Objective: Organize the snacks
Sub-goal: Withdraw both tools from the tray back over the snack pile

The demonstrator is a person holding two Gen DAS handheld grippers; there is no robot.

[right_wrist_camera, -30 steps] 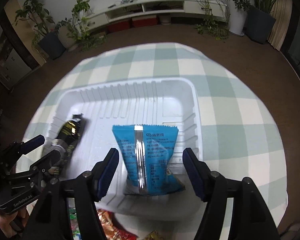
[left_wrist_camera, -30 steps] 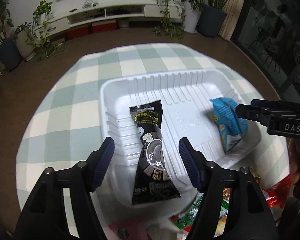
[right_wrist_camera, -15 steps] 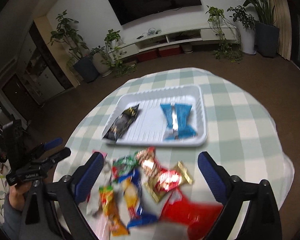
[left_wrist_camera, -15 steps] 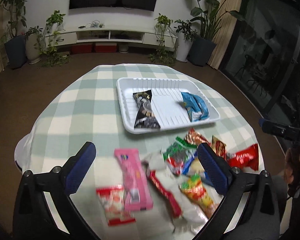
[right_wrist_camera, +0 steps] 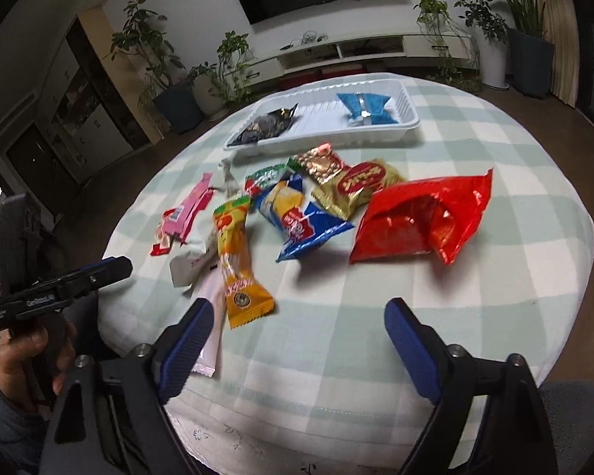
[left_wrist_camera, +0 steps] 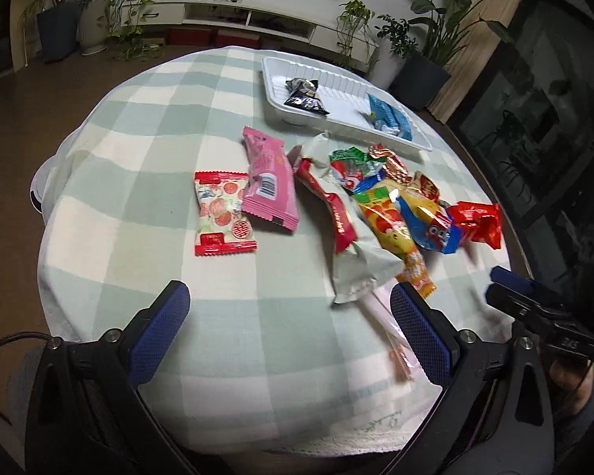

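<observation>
A white tray (left_wrist_camera: 348, 134) at the table's far side holds a black snack pack (left_wrist_camera: 305, 95) on its left and a blue pack (left_wrist_camera: 388, 118) on its right; the tray also shows in the right wrist view (right_wrist_camera: 410, 124). Several loose snacks lie nearer: a pink pack (left_wrist_camera: 269, 182), a red-and-white candy pack (left_wrist_camera: 221, 213), a red bag (right_wrist_camera: 419, 217), a blue pack (right_wrist_camera: 305, 225) and an orange bar (right_wrist_camera: 237, 261). My left gripper (left_wrist_camera: 289, 316) is open and empty over the near table edge. My right gripper (right_wrist_camera: 297, 332) is open and empty, just short of the pile.
The round table has a green-and-white checked cloth (left_wrist_camera: 138, 150). Potted plants (right_wrist_camera: 178, 91) and a low TV shelf (right_wrist_camera: 368, 51) stand beyond it. A dark cabinet (right_wrist_camera: 71, 118) is at the left in the right wrist view.
Both grippers have pulled back from the tray to the near table edge and opened wide. The black and blue packs stay in the tray.
</observation>
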